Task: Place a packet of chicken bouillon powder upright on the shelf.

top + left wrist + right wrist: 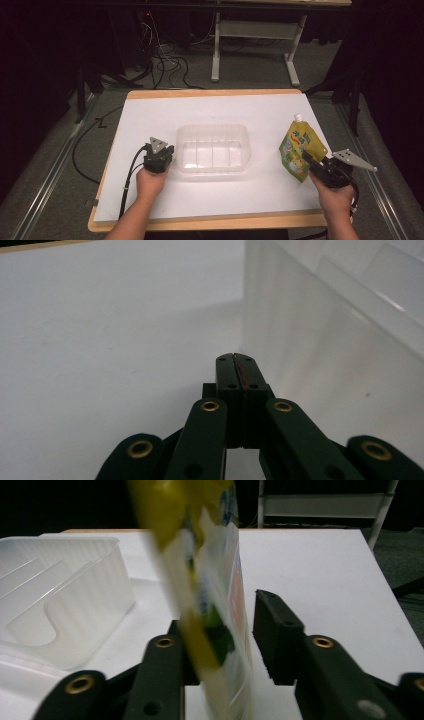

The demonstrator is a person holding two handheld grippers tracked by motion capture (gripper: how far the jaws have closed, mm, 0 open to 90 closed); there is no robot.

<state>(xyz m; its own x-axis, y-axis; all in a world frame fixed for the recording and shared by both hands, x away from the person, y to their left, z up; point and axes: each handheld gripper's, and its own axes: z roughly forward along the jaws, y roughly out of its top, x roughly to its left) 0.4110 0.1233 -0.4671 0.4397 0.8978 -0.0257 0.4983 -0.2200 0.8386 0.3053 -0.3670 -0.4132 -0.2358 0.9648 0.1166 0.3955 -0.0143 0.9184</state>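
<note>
we see the yellow spouted pouch [300,147] upright between the right gripper [311,161] fingers, one finger apart from it, at the bench's [210,107] right, tray [214,148] leftward; left gripper [235,371] fingers closed empty beside the tray.

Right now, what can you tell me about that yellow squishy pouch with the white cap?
The yellow and green plastic spout pouch has a small white screw cap on top and printed pictures on its front. It looks soft and glossy. It stands up, leaning a little, at the right side of the white table sheet, right of the clear plastic tub. The right gripper has it between its jaws.
</note>
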